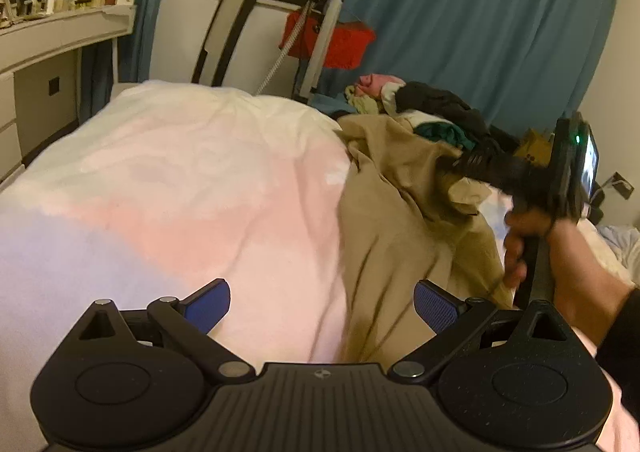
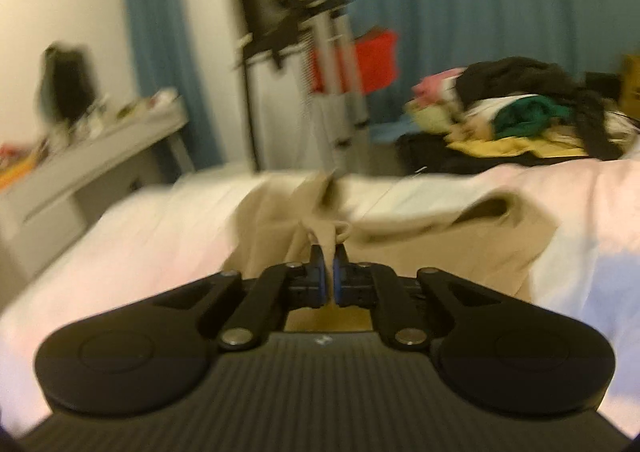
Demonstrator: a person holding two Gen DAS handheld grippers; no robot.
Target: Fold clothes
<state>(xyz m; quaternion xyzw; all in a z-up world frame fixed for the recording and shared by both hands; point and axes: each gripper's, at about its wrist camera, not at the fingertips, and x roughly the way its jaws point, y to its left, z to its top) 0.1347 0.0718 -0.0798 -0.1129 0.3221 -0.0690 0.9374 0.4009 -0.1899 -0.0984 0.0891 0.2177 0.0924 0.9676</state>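
A tan garment (image 1: 392, 220) lies crumpled on the right half of a bed with a white cover (image 1: 180, 180). My left gripper (image 1: 322, 302) hovers open over the bed, its blue pads wide apart with nothing between them; the garment's left edge lies just ahead of it. My right gripper (image 1: 450, 166), held by a hand (image 1: 532, 236), pinches a raised fold of the garment. In the blurred right wrist view the right gripper (image 2: 329, 264) is shut on a strip of the tan garment (image 2: 440, 244), which trails over the bed cover (image 2: 120, 236).
A pile of mixed clothes (image 1: 420, 108) sits at the bed's far right, also in the right wrist view as the clothes pile (image 2: 520, 104). A white desk (image 1: 60, 36) with small items stands left. An exercise machine with a red bag (image 1: 332, 40) and blue curtains (image 1: 480, 32) are behind.
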